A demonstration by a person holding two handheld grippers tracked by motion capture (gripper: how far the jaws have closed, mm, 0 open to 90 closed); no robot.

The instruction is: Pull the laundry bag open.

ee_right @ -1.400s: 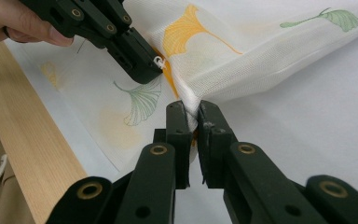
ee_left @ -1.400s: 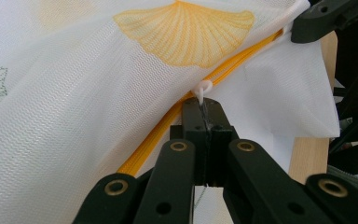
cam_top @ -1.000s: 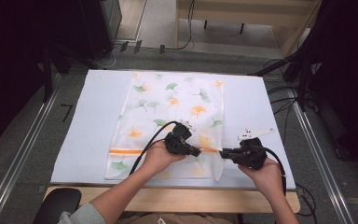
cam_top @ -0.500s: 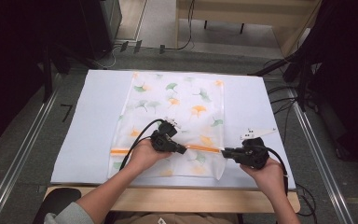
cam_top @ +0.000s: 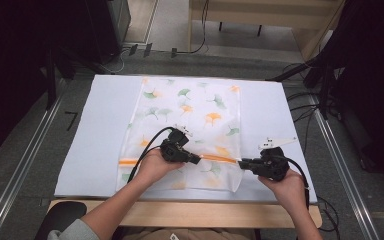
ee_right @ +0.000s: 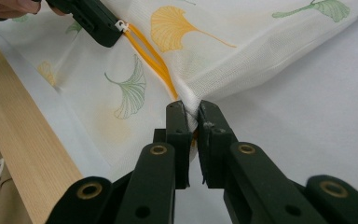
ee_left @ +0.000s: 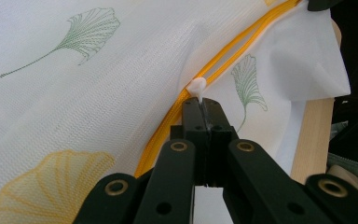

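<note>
A: What does the left claw (ee_left: 203,105) have?

B: Its jaws are pressed tight together on the white zip pull (ee_left: 196,87), which sticks out just past the tips. The orange zip (ee_left: 223,63) runs on from there, its two rows parted beyond the pull.

A: And the right claw (ee_right: 192,108)?

B: Clamped on the bunched edge of the mesh bag (ee_right: 242,51), right where the orange zip ends (the fabric puckers between the jaws). Ahead of it, up the zip, the left claw shows at the pull.

A: So where does the bag lie?

B: From above, it is spread flat on the white sheet (cam_top: 105,125) covering the worktop (cam_top: 190,212), stretching away from both claws toward the far edge. The left claw (cam_top: 192,159) sits over its near part, on the zip line; the right claw (cam_top: 242,164) is just beside the bag's right edge, level with the left one.

A: The print?

B: Ginkgo leaves in green and orange, on white mesh. A pale wooden edge of the worktop runs close behind both claws.
</note>
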